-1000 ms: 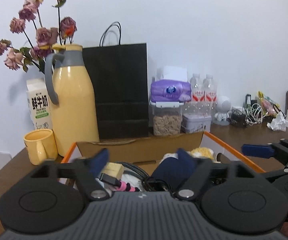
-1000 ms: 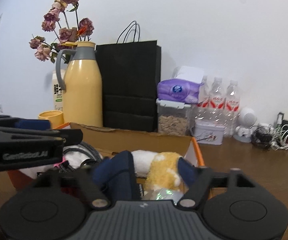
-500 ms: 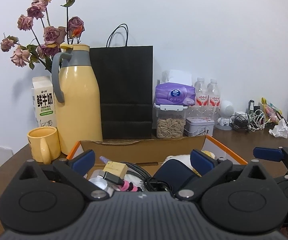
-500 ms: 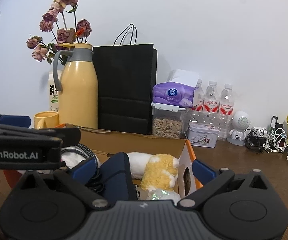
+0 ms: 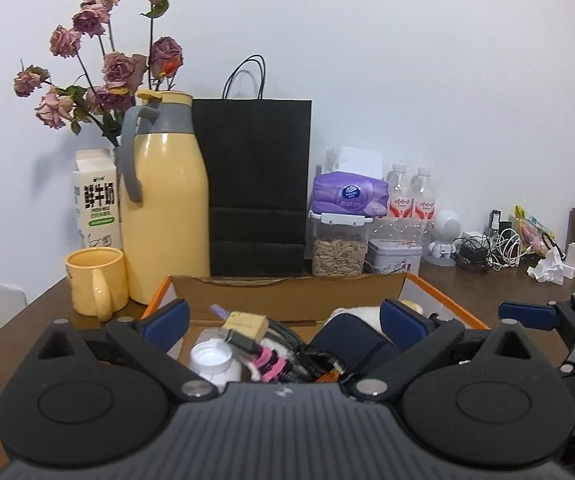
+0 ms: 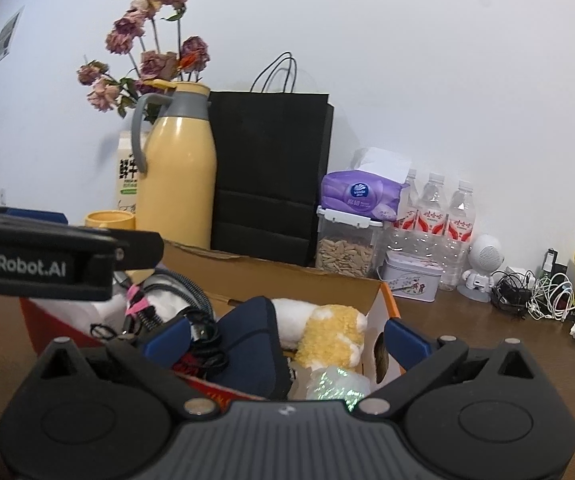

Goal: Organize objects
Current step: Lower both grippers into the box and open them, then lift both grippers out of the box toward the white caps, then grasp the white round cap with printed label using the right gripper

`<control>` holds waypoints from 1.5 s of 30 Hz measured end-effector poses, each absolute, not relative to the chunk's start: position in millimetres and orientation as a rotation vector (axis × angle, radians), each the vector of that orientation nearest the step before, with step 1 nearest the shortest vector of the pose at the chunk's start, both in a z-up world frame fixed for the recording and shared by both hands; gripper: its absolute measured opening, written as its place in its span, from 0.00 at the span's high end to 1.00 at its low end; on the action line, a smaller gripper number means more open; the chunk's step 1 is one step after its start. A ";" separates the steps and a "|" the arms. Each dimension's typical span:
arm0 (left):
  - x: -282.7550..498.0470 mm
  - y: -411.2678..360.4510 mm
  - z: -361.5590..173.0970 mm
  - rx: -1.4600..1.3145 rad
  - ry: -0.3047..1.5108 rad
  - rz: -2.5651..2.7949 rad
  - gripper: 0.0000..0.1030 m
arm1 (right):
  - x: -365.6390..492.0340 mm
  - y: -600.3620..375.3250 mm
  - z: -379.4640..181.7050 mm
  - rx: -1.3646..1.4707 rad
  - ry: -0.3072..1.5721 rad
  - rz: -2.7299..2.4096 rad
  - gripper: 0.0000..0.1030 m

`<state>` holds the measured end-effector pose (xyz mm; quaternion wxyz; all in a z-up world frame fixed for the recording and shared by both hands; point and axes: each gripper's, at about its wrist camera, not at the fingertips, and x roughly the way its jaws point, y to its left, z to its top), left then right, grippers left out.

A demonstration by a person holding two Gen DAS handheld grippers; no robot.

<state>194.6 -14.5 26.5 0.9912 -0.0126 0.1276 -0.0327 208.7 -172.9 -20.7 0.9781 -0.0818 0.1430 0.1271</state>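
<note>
Hovering from the left wrist, left gripper (image 5: pixel 283 316) spread wide, just opened, empty over the box (image 5: pixel 287 294) of clutter; from the right wrist, right gripper (image 6: pixel 285 334) likewise wide, just opened, empty above the plush (image 6: pixel 331 336).

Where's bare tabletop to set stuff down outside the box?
Best patch: table right of the cardboard box, in front of the tin and cable tangle. A smaller strip lies left of the box, in front of the yellow mug. The back row along the wall is packed, and the box itself is full.
</note>
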 end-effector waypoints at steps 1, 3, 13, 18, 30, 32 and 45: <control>192.4 -12.4 25.3 -0.025 0.261 -0.063 0.00 | 206.3 -172.5 -20.9 -0.169 0.287 0.261 0.00; 188.6 -8.4 22.0 -0.020 0.270 -0.058 0.00 | 201.0 -172.0 -21.1 -0.179 0.286 0.270 0.00; 167.6 21.9 0.6 -0.037 0.364 0.008 0.00 | 180.9 -167.2 -34.8 -0.230 0.329 0.301 0.00; 158.8 39.7 -11.2 -0.054 0.423 0.057 0.00 | 175.8 -166.8 -43.0 -0.227 0.373 0.308 0.00; 154.6 81.6 -23.8 -0.131 0.528 0.094 0.00 | 169.8 -147.3 -57.0 -0.221 0.472 0.402 0.00; 155.5 81.6 -24.3 -0.133 0.535 0.083 0.00 | 169.3 -142.3 -58.0 -0.208 0.488 0.429 0.01; 157.0 84.4 -22.3 -0.152 0.546 0.075 0.00 | 187.1 -93.8 -67.7 -0.146 0.626 0.576 0.42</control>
